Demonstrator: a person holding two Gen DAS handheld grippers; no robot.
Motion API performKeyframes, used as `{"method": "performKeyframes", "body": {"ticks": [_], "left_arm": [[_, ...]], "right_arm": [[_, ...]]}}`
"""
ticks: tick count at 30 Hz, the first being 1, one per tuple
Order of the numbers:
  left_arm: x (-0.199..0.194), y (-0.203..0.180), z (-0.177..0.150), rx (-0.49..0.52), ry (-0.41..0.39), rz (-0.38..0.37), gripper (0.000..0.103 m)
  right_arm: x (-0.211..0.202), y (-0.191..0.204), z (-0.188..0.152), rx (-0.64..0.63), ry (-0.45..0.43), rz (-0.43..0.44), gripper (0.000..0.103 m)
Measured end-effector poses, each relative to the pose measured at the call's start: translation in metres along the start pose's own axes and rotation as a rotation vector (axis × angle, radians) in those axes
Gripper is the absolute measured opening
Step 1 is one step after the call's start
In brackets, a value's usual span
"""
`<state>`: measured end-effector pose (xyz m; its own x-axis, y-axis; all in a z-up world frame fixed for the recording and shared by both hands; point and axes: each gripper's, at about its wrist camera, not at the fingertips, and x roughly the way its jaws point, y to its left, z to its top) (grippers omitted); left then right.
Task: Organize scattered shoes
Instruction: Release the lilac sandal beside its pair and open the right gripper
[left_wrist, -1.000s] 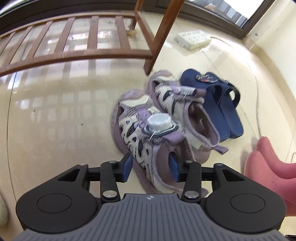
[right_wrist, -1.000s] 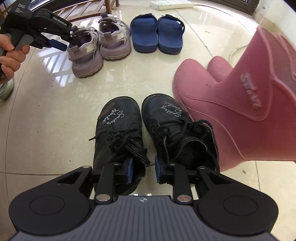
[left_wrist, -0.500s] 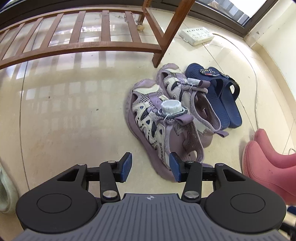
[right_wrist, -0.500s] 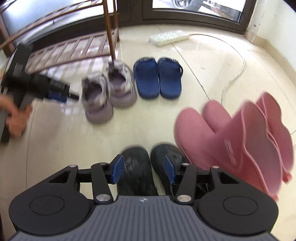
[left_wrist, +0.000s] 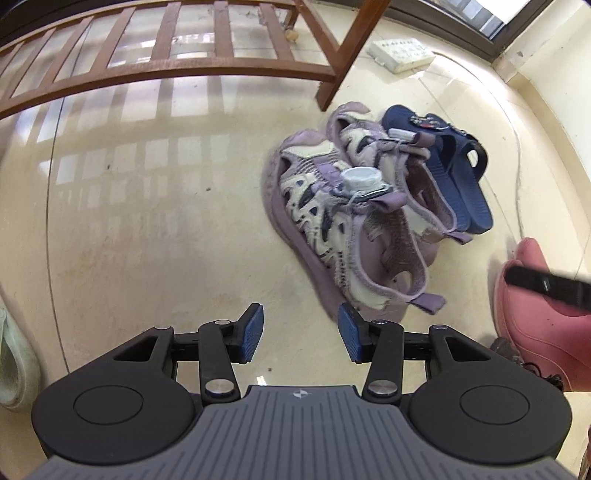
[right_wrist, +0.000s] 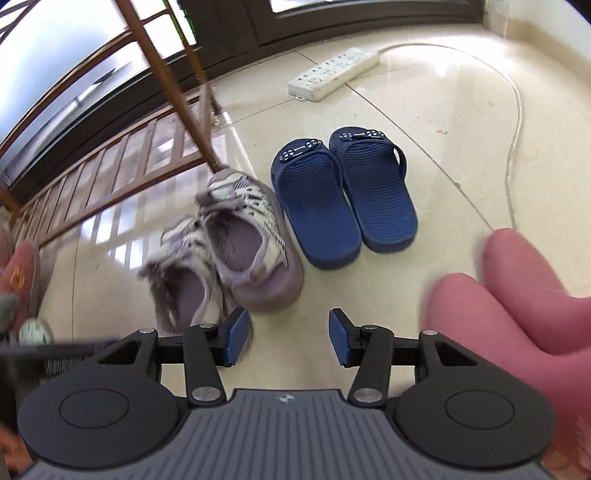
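A: A glossy cream tiled floor (right_wrist: 436, 110) is seen, bounded by a dark door frame, with a wooden rack (left_wrist: 177, 66) standing low at the back.

B: How are the shoes laid out?

A: The purple sandals (right_wrist: 236, 251) are set side by side, toes toward the rack leg, just beside the blue slippers (right_wrist: 343, 199), which are also paired and parallel. A row seems to be intended. The pink boots (right_wrist: 517, 295) are seen nearer, to the right, blurred.

B: And the tongs?

A: The left gripper (left_wrist: 301, 328) is held released, nothing between its pads, just short of the nearer sandal's heel. The right gripper (right_wrist: 288, 338) is likewise spread and empty, above bare floor between sandals and boots.

B: What else is lying about?

A: A white power strip (right_wrist: 332, 74) and its cord (right_wrist: 517, 122) are laid behind the slippers. A pale green slipper (left_wrist: 14, 365) is glimpsed at the left edge, and a pink slipper (right_wrist: 22, 273) near it, apart from the row. The rack leg is touched, or nearly so, by the farther sandal.
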<state>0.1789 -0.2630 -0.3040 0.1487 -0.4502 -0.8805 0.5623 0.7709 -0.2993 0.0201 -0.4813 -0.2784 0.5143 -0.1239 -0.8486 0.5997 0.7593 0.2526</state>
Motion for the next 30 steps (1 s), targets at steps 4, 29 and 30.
{"method": "performKeyframes", "body": {"ticks": [4, 29, 30], "left_arm": [[0.003, 0.003, 0.004, -0.016, -0.002, 0.000, 0.048], [0.012, 0.011, 0.015, -0.049, 0.004, 0.000, 0.048], [0.011, 0.012, 0.015, -0.048, 0.001, 0.001, 0.048]], "right_arm": [[0.023, 0.008, 0.018, 0.009, 0.000, 0.009, 0.055], [0.062, 0.014, 0.017, -0.029, 0.088, -0.046, 0.008], [0.061, 0.014, 0.015, -0.028, 0.091, -0.048, 0.008]]}}
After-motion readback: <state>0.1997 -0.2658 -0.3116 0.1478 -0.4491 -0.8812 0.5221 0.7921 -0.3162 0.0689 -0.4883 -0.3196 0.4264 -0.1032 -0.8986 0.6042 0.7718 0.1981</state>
